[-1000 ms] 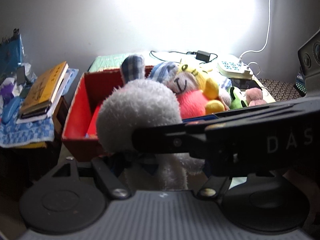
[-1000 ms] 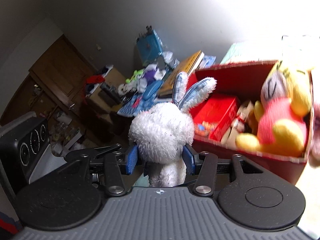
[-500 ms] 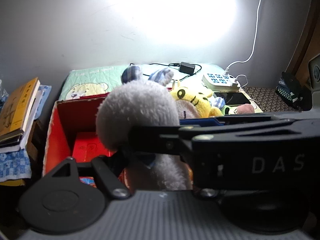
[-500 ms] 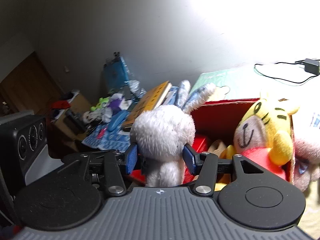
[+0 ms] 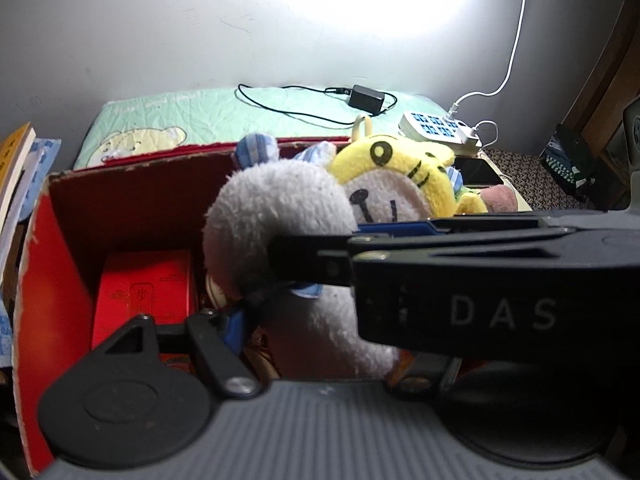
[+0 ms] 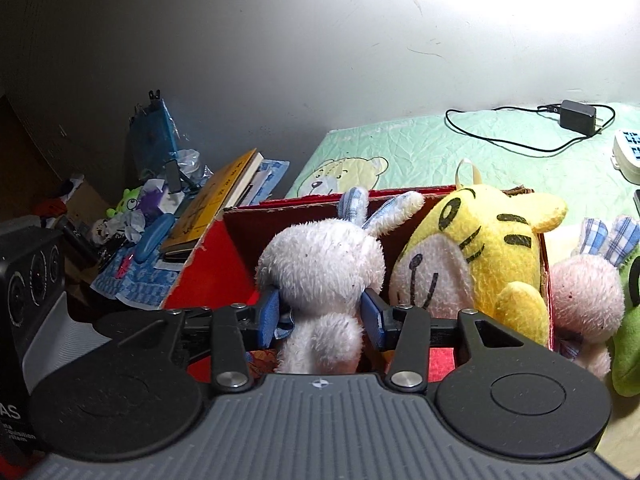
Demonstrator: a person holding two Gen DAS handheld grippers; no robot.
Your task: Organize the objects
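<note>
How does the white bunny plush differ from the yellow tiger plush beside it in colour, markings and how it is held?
The white bunny is plain white with blue checked ears; the yellow tiger is yellow with black stripes and a pale face. The bunny sits between the pads of the right gripper, whose jaws have just been closing; no gripper holds the tiger. Both are soft toys at the red box.
</note>
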